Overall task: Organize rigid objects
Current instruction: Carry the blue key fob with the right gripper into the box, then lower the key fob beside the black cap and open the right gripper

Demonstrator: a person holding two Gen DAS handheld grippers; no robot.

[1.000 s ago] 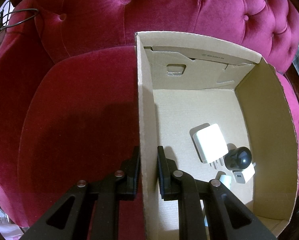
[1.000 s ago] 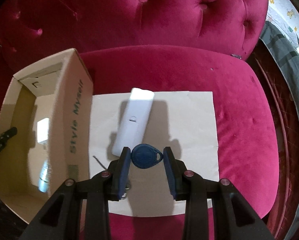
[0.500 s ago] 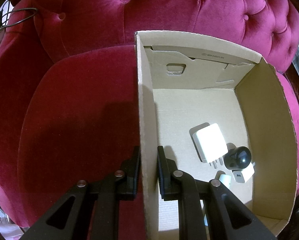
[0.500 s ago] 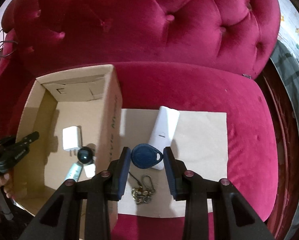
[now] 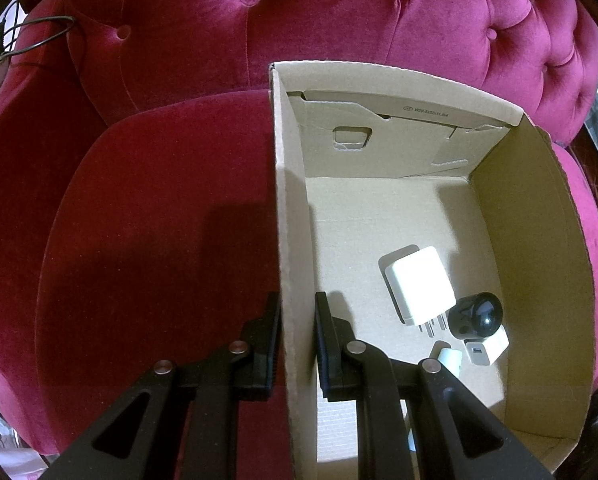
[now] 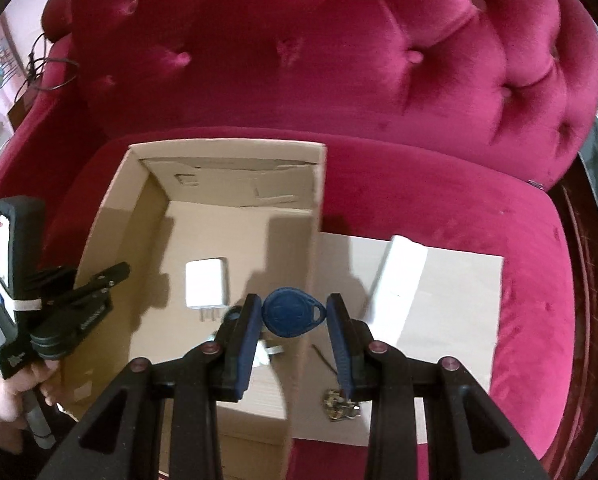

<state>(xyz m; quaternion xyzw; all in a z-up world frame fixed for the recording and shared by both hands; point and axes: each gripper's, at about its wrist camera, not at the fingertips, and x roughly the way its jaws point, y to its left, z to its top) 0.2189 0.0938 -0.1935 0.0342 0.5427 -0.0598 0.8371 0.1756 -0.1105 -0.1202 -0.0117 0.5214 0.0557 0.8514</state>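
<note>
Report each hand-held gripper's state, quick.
Left hand-held gripper: closed on the cardboard box wall.
Right hand-held gripper: closed on the blue key fob.

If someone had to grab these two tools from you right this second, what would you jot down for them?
Left hand-held gripper: shut on the cardboard box side wall, steadying it.
Right hand-held gripper: shut on the blue key fob, held above the box's right wall.
Already in the box: white charger, black ball-shaped thing, small white adapter.
Outside, on the cardboard sheet: long white device, bunch of keys.
Left to do: drop the fob in, then those two.
</note>
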